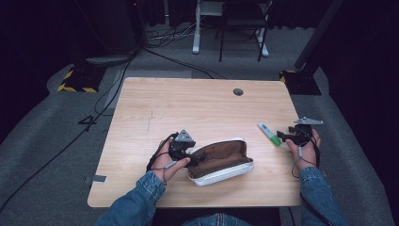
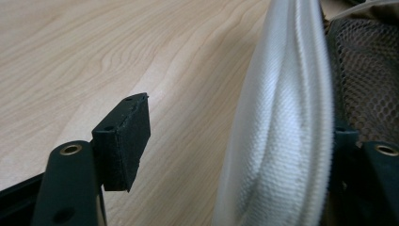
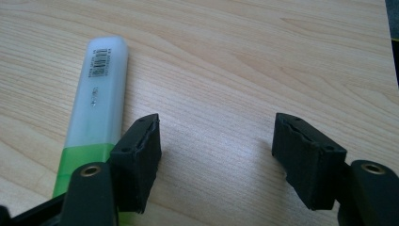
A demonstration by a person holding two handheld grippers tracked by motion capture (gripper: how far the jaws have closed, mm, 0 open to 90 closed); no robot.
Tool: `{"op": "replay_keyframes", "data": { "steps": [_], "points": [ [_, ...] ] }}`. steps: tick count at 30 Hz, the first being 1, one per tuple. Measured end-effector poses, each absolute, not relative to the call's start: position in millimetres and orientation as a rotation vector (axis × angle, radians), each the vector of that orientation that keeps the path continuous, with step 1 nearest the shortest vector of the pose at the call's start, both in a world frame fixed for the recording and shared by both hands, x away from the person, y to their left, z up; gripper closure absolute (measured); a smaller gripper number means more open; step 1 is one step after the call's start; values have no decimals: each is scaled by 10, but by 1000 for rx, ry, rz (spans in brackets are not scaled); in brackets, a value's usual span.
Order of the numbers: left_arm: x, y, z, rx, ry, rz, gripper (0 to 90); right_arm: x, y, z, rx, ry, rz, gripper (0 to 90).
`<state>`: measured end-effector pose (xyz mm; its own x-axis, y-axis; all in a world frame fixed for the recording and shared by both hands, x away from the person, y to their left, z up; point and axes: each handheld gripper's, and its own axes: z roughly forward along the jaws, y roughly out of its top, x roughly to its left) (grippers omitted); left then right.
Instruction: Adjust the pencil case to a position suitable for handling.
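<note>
Right gripper (image 3: 216, 160) nearer highlighter (image 3: 96, 108); pen lies just outside one jaw, long axis along jaws. Jaws spread, empty. Left gripper (image 1: 188, 153) spread astride pouch (image 1: 221, 162) rim, not pinching.

wooden table (image 1: 197, 103), grey carpet (image 1: 47, 155), floor cables (image 1: 117, 82), dark curtains (image 1: 56, 28)

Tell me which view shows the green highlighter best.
The right gripper view: the highlighter lies close up on the table, its barcode label and green end visible, just outside the open jaws. The high view shows it small, beside the right gripper.
</note>
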<state>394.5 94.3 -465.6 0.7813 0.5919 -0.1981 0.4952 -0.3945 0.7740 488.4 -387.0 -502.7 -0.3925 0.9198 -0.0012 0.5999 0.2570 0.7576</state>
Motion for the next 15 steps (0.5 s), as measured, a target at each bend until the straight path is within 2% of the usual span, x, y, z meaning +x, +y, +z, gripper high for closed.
{"op": "replay_keyframes", "data": {
  "steps": [15],
  "points": [
    [3753, 1075, -4413, 2040, 758, 256, 221, 4849, -3859, -5025, 1381, 2084, 955, 340]
  ]
}}
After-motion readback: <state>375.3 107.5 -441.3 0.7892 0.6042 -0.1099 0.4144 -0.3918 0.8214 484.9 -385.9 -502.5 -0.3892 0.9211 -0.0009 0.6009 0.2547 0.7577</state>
